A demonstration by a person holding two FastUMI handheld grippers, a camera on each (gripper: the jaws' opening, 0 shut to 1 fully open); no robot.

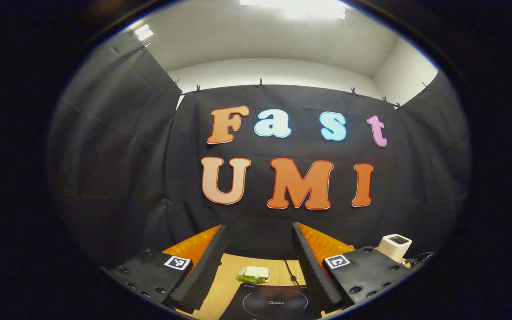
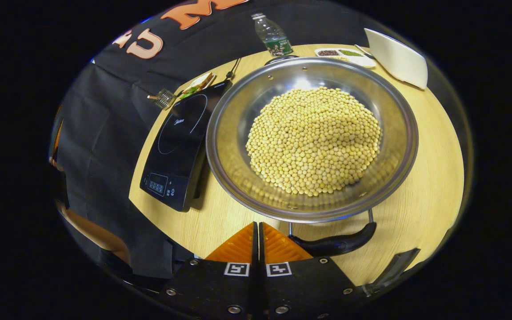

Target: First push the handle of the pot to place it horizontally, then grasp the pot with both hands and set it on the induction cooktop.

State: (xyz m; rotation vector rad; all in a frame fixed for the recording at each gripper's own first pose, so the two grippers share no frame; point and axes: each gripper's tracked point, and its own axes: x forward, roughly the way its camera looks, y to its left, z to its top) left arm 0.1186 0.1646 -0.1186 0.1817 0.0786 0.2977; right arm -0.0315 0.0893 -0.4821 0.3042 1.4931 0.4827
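Basically, the pot (image 2: 311, 138) sits on the table (image 2: 429, 178), touching the cooktop (image 2: 178, 142) edge, full of beans (image 2: 314, 140): heavy, stiff, slick steel, so grip both handles. Right gripper (image 2: 258, 233) is closed on nothing, beside the near handle (image 2: 334, 243). Left gripper (image 1: 259, 253) gapes wide, up above the cooktop (image 1: 274, 302). Far handle (image 2: 281, 58) mostly hidden behind the rim.

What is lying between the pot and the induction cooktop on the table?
Nothing: in the right gripper view the pot sits right beside the induction cooktop, with only shadowed table between.
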